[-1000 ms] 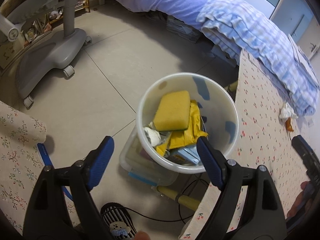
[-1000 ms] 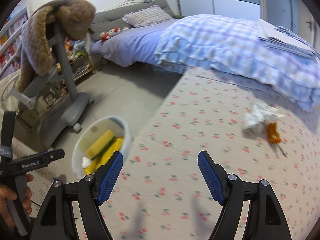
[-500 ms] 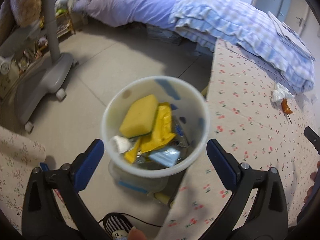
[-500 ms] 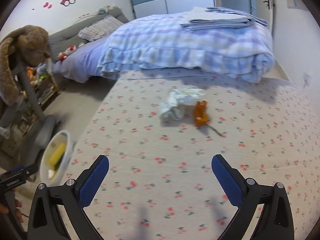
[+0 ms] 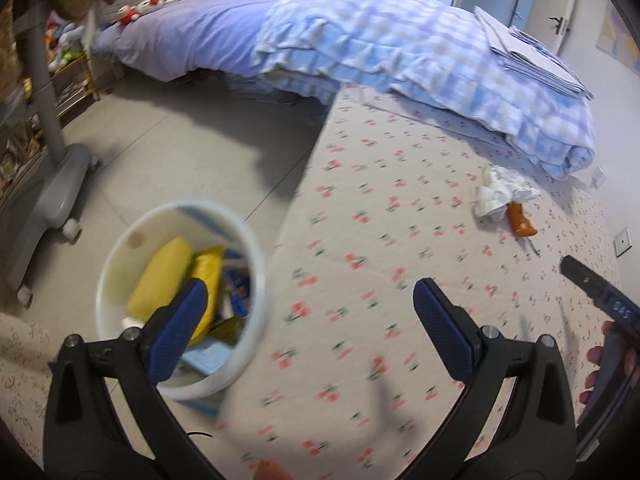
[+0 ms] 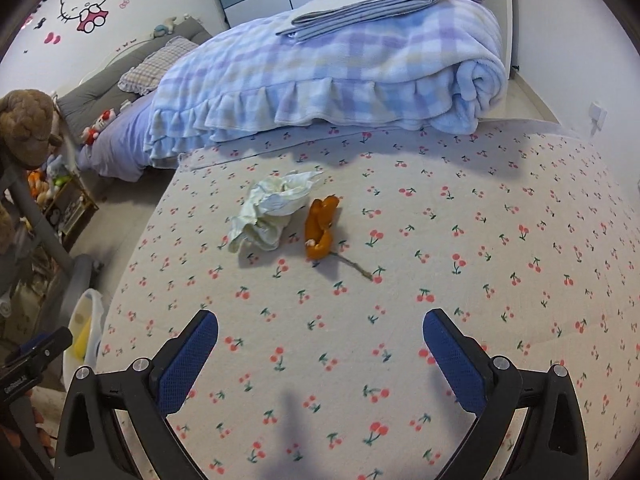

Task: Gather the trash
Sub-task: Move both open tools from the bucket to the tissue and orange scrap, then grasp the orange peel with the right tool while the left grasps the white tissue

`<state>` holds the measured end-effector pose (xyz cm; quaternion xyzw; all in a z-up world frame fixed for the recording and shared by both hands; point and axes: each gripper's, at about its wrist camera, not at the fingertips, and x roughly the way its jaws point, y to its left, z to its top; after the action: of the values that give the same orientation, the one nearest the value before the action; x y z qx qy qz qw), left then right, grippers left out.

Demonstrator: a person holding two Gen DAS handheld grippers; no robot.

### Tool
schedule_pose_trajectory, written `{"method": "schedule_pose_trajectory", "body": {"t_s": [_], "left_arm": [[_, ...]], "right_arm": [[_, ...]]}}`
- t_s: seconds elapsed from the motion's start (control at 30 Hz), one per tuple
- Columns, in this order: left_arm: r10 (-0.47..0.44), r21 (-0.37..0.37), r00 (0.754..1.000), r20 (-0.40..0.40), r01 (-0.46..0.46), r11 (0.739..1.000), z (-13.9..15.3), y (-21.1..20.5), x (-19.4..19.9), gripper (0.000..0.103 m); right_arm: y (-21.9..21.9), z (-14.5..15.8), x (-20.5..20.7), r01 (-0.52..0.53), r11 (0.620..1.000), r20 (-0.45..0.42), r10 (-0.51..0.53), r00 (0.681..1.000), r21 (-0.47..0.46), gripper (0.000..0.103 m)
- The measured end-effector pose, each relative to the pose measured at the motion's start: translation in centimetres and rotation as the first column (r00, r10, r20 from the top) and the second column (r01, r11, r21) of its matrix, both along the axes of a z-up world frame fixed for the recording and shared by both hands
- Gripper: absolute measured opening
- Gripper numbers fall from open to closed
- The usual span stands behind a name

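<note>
Both views swing off the bin (image 5: 180, 300) and onto the cherry-print bed (image 6: 440, 240) since the earlier frames; the bin slides from centre to lower left in the left wrist view. Jaws on both have just been opening, nothing between them. Left gripper (image 5: 308, 312): fully spread, empty, over the bed's edge beside the bin. Right gripper (image 6: 320, 340): fully spread, empty, pointed at the remaining trash. Crumpled tissue (image 6: 272, 212) and orange peel (image 6: 320, 228) lie side by side mid-bed, just touching or nearly, with a thin twig (image 6: 354, 266) trailing from the peel. Bin already holds a yellow sponge (image 5: 160, 280) and wrappers. My read: drop-off done, next pick is tissue or peel; the right gripper is better lined up, not there yet.
</note>
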<state>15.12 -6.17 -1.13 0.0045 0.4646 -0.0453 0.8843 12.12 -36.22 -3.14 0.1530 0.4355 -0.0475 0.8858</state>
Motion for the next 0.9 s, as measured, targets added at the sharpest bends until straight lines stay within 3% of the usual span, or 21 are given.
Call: {"method": "schedule_pose_trajectory", "body": {"t_s": [0.23, 0.47, 0.7, 0.9], "left_arm": [[-0.020, -0.014, 0.998, 0.055, 0.020, 1.000, -0.6, -3.1, 2.0, 0.102], [-0.051, -0.007, 0.999, 0.018, 0.051, 0.999, -2.2, -6.1, 4.0, 0.102], [-0.054, -0.029, 0.998, -0.021, 0.054, 0.998, -2.6, -7.2, 5.6, 0.102], [-0.034, -0.057, 0.998, -0.050, 0.031, 0.998, -3.0, -6.9, 6.6, 0.102]], "right_arm": [[-2.1, -2.0, 2.0, 0.038, 0.999, -0.006, -0.038, 0.999, 0.037, 0.103], [-3.4, -4.5, 4.1, 0.058, 0.994, -0.079, -0.051, 0.996, 0.092, 0.103], [-2.2, -5.1, 6.2, 0.017, 0.999, -0.105, -0.022, 0.994, -0.050, 0.103], [-2.4, -5.2, 7.2, 0.061, 0.995, -0.082, -0.067, 0.994, -0.077, 0.103]]}}
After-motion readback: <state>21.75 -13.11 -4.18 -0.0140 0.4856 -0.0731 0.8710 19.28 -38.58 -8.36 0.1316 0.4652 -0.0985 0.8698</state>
